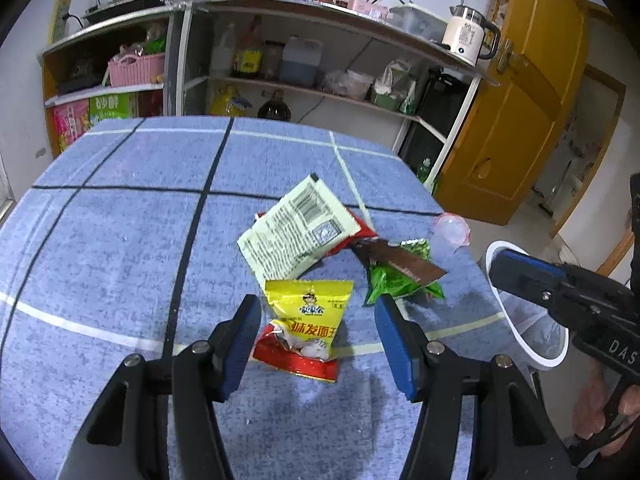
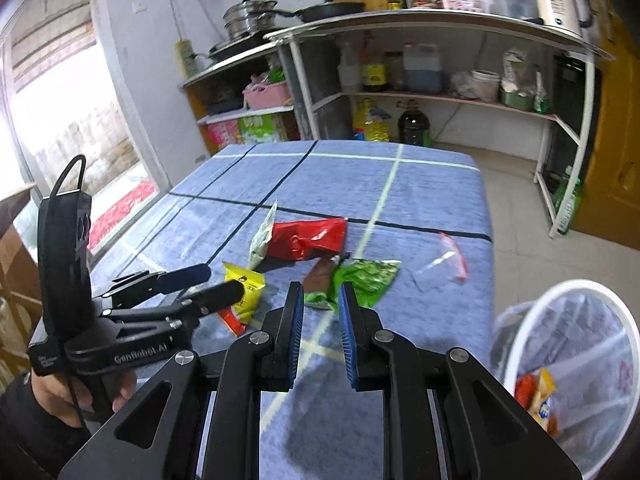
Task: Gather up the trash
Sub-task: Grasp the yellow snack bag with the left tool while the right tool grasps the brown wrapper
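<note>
Left wrist view: my left tool (image 1: 316,344) gapes wide around the yellow snack packet (image 1: 306,320), gripping nothing. My right tool (image 2: 320,332), narrowly parted, holds nothing; the bin's (image 2: 600,292) contents blur.

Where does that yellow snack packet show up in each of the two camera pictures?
Left wrist: yellow snack packet low centre, between the open left gripper fingers.
Right wrist: yellow snack packet left of centre, under the left gripper.
Shared landmark: green wrapper beside it.
</note>
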Tool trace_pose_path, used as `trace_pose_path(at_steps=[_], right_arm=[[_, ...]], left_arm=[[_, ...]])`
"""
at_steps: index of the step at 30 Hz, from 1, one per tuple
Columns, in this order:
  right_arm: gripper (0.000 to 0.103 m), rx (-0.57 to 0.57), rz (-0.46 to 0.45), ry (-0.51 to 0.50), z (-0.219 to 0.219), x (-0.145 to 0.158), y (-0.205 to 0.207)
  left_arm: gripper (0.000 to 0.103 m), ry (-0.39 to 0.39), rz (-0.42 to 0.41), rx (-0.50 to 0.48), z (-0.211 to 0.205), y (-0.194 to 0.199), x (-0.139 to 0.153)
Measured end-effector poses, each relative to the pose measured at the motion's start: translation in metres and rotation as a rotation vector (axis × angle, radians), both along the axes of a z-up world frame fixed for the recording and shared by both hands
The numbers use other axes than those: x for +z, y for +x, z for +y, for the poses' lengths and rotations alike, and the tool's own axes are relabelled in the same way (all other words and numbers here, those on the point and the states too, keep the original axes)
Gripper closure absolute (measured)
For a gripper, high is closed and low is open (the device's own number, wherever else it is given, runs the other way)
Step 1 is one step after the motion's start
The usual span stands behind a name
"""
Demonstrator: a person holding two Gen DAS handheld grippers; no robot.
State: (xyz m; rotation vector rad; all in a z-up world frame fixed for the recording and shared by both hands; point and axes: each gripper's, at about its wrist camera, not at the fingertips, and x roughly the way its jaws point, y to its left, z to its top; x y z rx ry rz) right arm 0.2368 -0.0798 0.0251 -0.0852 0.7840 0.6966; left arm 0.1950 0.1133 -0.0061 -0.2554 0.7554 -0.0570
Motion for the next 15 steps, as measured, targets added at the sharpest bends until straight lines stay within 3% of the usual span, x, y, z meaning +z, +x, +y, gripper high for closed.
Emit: trace_pose_path(at_steps=[6,9,10,15], right_arm=[[0.082,0.006,0.002,-0.019,0.007,-0.01,0.012],[0.066,0.007,0.015,-0.023,0.011,-0.012,0.017],[0.06,0.009,0.016,-0.025,0.012,-0.013,0.018],[0.06,0.023,0.007,-0.072,0.026,-0.019,0.022]], left_arm=[[0.042,0.01,0.052,0.003,0.0,0.011,-0.013],[0.043,0.011,0.084,0.006,-0.001,0.016,-0.019],[0.045,0.009,0.084,0.0,-0.001,0.016,-0.019],[0.064,-0.024,0.084,0.022,0.006,0.012,-0.021]])
